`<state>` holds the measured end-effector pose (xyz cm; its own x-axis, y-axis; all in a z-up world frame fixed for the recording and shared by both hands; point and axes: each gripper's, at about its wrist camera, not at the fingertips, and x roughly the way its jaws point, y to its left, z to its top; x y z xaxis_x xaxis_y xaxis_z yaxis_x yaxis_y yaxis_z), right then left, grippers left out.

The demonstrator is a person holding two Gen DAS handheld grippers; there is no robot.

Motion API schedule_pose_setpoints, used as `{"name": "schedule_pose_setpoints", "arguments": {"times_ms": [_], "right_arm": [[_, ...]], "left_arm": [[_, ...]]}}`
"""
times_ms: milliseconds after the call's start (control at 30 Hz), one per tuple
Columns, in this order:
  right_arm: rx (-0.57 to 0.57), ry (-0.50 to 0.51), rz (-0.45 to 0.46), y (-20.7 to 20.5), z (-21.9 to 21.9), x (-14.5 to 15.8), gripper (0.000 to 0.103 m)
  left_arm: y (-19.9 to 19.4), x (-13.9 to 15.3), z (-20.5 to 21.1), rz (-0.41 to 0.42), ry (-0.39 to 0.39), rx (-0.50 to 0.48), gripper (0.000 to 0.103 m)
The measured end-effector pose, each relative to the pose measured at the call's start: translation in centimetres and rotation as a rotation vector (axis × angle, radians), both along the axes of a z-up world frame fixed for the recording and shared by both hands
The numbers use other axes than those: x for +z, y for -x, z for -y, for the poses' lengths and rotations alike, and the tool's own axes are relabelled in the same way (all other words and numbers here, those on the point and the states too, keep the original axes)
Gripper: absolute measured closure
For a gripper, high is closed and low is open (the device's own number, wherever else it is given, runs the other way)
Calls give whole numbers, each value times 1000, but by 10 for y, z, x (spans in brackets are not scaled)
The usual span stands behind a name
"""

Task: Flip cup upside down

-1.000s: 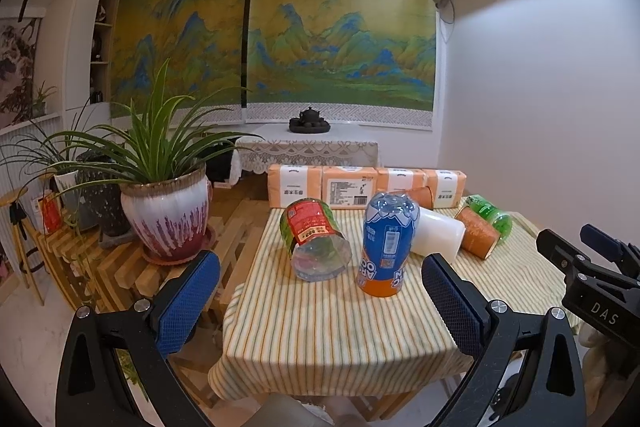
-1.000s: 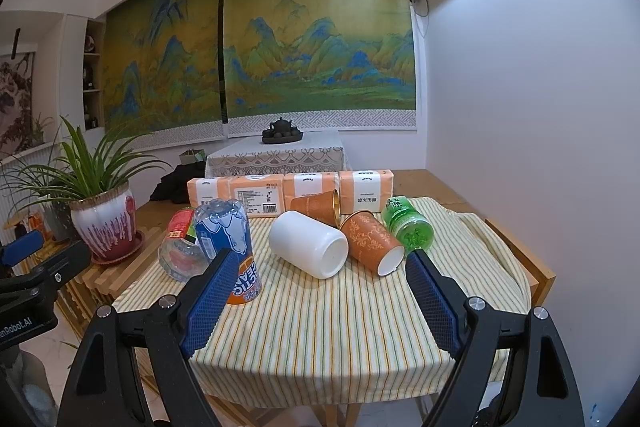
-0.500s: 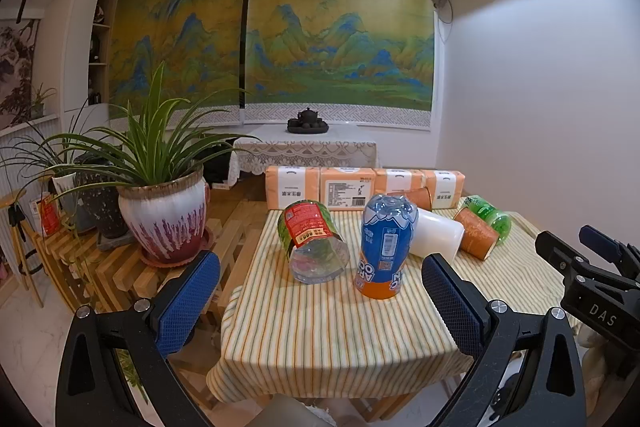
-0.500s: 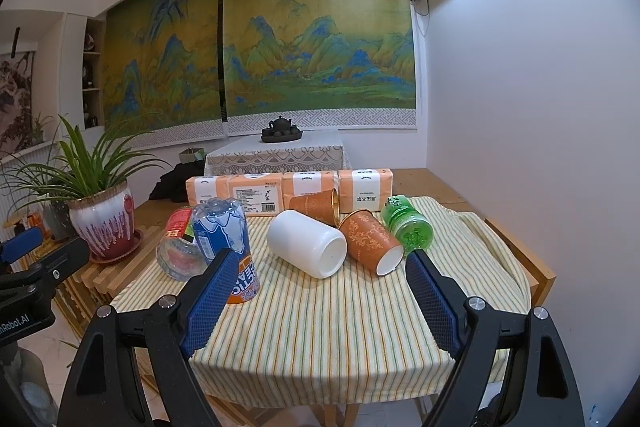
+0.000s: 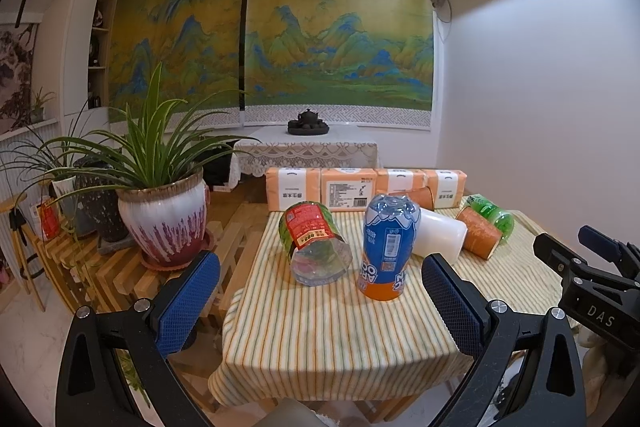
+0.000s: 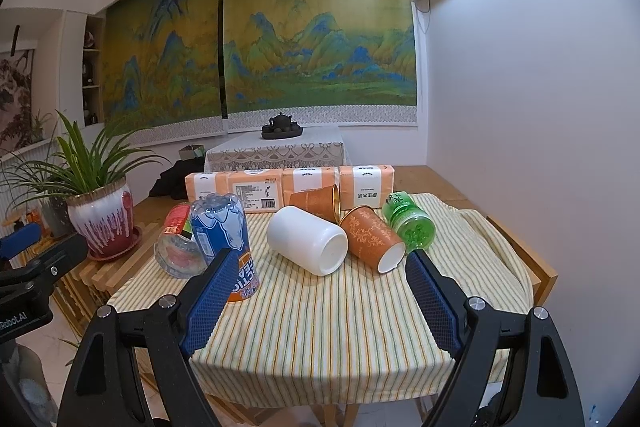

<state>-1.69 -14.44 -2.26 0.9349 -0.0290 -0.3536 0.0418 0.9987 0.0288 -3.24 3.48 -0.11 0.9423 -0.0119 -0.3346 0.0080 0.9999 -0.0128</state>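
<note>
Several cups lie on a striped tablecloth (image 6: 340, 323). A white cup (image 6: 306, 245) lies on its side at the middle, bottom toward me. Two orange patterned cups (image 6: 370, 237) (image 6: 316, 203) and a green cup (image 6: 408, 221) lie tipped beside it. A blue and orange cut-bottle cup (image 5: 388, 247) stands mouth down; a red-labelled clear cup (image 5: 312, 243) leans tipped on its left. My left gripper (image 5: 320, 311) is open, short of the table's near edge. My right gripper (image 6: 316, 303) is open too, over the near cloth, holding nothing.
A row of orange tissue packs (image 6: 288, 185) lines the table's far edge. A potted plant (image 5: 162, 227) stands on a slatted wooden rack to the left. A white wall (image 6: 540, 147) runs along the right. A lace-covered side table with a tea set (image 6: 280, 127) stands behind.
Both grippers have drifted slightly; the view shifts a little, and the table's things stay where they were. Both stay open.
</note>
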Motion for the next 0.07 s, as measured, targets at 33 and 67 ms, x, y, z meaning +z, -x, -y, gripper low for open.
{"name": "schedule_pose_setpoints", "arguments": {"times_ms": [33,67], "right_arm": [[0,0,-2,0,0,-1,21],[1,-1,-4,0,0,-2,21]], "left_arm": [[0,0,0,-3,3,-3,1],[-1,-1,0,-7,3,-4,1]]}}
